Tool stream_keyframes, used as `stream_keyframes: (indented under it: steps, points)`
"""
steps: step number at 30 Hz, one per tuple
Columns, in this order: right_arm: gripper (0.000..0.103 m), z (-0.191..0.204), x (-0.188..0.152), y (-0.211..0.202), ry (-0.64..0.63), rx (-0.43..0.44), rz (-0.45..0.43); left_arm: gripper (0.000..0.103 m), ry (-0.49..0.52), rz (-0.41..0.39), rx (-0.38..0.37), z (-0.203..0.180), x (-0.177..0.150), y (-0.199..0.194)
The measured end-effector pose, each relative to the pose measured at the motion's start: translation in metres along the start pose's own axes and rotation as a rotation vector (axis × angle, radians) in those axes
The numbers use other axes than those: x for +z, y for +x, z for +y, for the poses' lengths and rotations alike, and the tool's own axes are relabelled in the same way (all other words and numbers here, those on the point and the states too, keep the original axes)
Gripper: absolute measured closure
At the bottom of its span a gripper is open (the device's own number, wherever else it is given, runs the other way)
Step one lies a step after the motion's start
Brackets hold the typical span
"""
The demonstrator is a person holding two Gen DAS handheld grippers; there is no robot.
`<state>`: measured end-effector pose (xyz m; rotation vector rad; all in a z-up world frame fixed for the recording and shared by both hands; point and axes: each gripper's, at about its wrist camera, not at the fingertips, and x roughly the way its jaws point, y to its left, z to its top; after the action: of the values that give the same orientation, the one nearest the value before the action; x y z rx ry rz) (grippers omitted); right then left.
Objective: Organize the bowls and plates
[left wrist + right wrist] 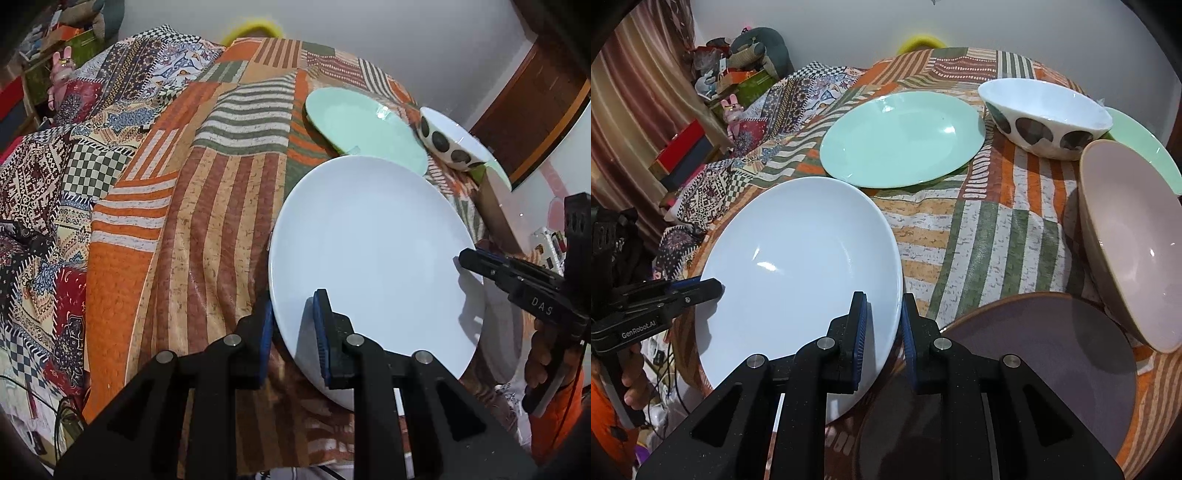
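A white plate (pixel 373 258) (pixel 798 266) is held at both sides, slightly tilted, over the near part of the table. My left gripper (pixel 293 297) is shut on its near-left rim, one pad above and one below. My right gripper (pixel 883 295) is shut on the opposite rim. Each gripper shows in the other's view, the right gripper (pixel 466 257) and the left gripper (pixel 714 286), clamped on the edge. Farther back lie a mint green plate (pixel 365 125) (pixel 901 138) and a spotted white bowl (pixel 447 140) (pixel 1045 118).
A pink bowl (pixel 1134 240) leans at the right, and a dark purple plate (pixel 1052 369) lies just below my right gripper. A second green plate (pixel 1137 147) sits behind the spotted bowl. A patchwork cloth (pixel 207 229) covers the table. Shelves with clutter (pixel 713 85) stand at the far left.
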<state>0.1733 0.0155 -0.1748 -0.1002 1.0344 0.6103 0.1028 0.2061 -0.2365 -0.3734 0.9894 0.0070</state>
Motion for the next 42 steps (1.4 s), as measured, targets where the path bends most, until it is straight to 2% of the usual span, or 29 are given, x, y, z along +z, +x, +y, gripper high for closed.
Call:
stream_keyframes:
  steps: [11, 23, 33, 42]
  points:
    - [0.086, -0.003, -0.009, -0.033, 0.025, -0.007, -0.062, 0.083, 0.044, -0.060, -0.003, -0.031, 0.001, -0.033]
    - [0.086, -0.018, -0.029, -0.077, 0.041, -0.035, -0.130, 0.083, 0.124, -0.110, -0.025, -0.082, -0.003, -0.058]
    - [0.086, -0.047, -0.050, -0.103, 0.098, -0.077, -0.158, 0.083, 0.194, -0.081, -0.056, -0.133, -0.016, -0.052]
    - [0.086, -0.071, -0.075, -0.110, 0.146, -0.104, -0.146, 0.083, 0.213, -0.025, -0.063, -0.161, -0.026, -0.031]
